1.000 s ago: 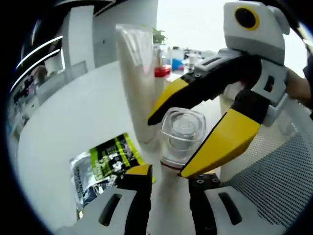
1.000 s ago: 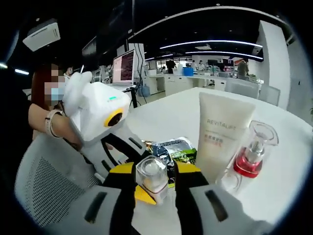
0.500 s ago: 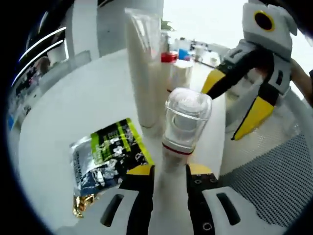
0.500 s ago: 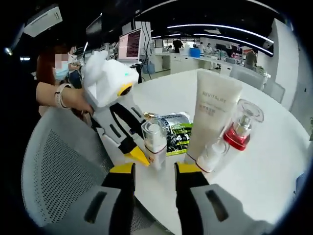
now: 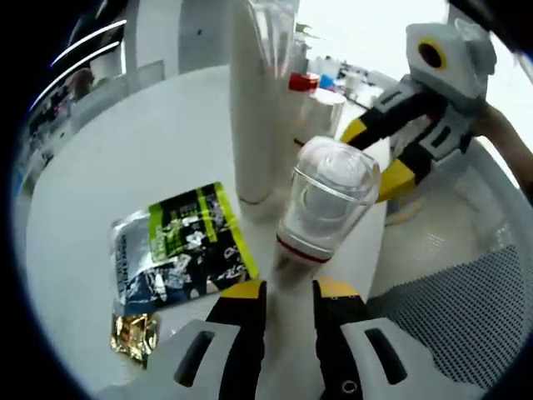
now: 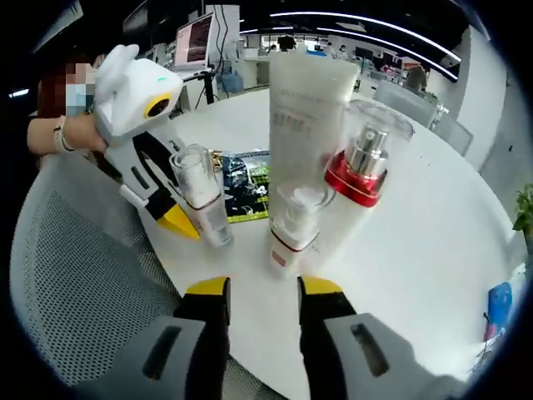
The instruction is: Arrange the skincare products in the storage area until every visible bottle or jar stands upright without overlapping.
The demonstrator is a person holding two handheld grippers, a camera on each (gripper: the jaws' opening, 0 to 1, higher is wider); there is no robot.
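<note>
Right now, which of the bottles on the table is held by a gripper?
The slim bottle with the clear cap nearest the table edge: the left gripper clamps its base. The small pump bottle and the red-collared bottle stand free.

No readable text anywhere. Faint grey lettering on the white tube point(image 6: 306, 108), too blurred to make out. Green-and-black print on the foil packet point(image 5: 179, 254), also illegible. Bright lines on a distant monitor point(image 6: 190, 42), too small to read.
</note>
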